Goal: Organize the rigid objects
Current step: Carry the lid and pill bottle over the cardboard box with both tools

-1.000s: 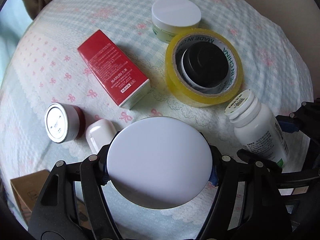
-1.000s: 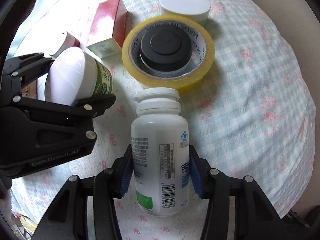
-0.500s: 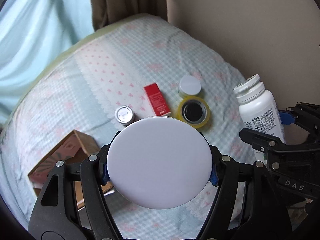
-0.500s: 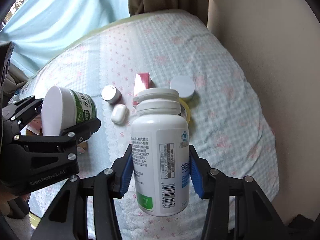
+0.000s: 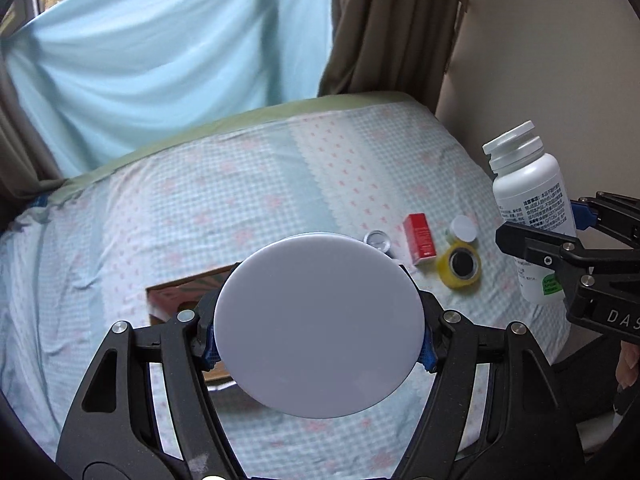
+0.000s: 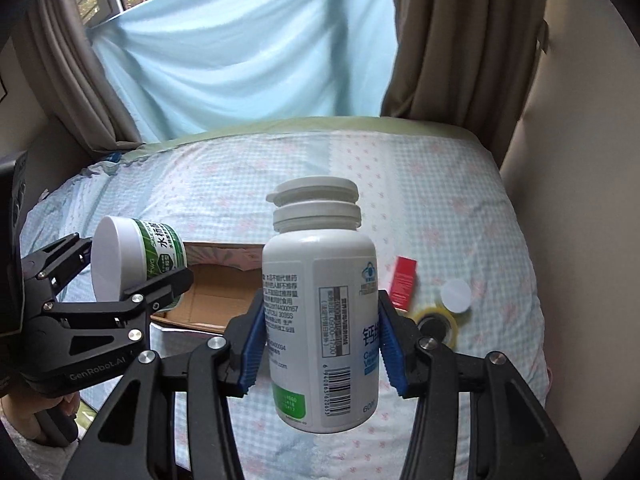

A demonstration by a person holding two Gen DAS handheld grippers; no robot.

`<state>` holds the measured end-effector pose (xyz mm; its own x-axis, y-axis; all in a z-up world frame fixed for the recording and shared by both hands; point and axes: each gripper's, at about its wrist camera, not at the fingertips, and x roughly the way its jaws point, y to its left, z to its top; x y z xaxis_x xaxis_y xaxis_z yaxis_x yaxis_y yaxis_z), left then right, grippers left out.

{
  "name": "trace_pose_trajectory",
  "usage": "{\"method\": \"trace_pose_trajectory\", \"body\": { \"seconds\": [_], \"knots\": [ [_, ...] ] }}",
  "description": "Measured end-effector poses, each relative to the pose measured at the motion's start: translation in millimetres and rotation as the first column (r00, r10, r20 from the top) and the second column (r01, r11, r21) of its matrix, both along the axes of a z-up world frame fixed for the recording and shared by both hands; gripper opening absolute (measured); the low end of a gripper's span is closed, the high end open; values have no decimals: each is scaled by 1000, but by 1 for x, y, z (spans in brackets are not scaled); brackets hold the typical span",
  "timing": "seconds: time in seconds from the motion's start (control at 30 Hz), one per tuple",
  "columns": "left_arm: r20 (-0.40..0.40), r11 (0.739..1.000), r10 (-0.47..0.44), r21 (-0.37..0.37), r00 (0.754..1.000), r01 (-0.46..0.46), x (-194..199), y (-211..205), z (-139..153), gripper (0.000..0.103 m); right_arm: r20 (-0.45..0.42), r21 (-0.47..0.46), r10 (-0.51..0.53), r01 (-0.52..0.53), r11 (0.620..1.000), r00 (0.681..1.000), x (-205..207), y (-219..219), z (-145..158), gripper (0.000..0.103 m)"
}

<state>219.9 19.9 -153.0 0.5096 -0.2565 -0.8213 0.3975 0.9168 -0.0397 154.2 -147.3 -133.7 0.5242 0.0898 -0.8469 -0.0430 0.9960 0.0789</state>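
Observation:
My left gripper [image 5: 318,346] is shut on a white-lidded jar with a green label [image 5: 318,324], held high above the bed; the jar also shows in the right wrist view [image 6: 132,256]. My right gripper [image 6: 322,344] is shut on a white pill bottle [image 6: 320,312], also lifted; the bottle shows at the right of the left wrist view [image 5: 528,216]. An open cardboard box [image 6: 216,292] lies on the bed below the jar. The jar's lid hides most of the box [image 5: 176,294] in the left wrist view.
On the checked bedspread [image 5: 240,200] lie a red carton [image 5: 419,238], a yellow tape roll around a black disc [image 5: 460,266], a white-lidded jar [image 5: 464,230] and a small silver-topped jar [image 5: 378,239]. A wall runs along the right; curtains hang behind.
Both grippers have risen far above the bed with their loads. The objects on the bed now look small and distant. The cardboard box has come into view below.

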Motion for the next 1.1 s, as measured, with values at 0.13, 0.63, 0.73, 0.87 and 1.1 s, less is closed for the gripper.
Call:
{"method": "trace_pose_trajectory", "body": {
  "seconds": [0.13, 0.63, 0.73, 0.87, 1.1],
  "knots": [
    [-12, 1000, 25, -3, 1000, -25, 12, 63, -3, 68, 8, 27, 17, -17, 999, 1000, 14, 51, 2, 46],
    [-175, 994, 96, 59, 980, -87, 77, 190, -101, 68, -172, 101, 105, -89, 991, 979, 87, 196, -97, 46],
    [-231, 994, 106, 56, 967, -95, 89, 191, -132, 68, -228, 76, 133, -118, 990, 965, 98, 207, -133, 46],
    [-294, 994, 104, 62, 950, -90, 106, 187, -171, 68, -304, 67, 143, -129, 989, 942, 111, 207, -176, 46],
    [-385, 995, 91, 77, 919, -66, 133, 166, -232, 68, -404, 44, 135, -128, 991, 905, 132, 195, -237, 46]
  ]
}}
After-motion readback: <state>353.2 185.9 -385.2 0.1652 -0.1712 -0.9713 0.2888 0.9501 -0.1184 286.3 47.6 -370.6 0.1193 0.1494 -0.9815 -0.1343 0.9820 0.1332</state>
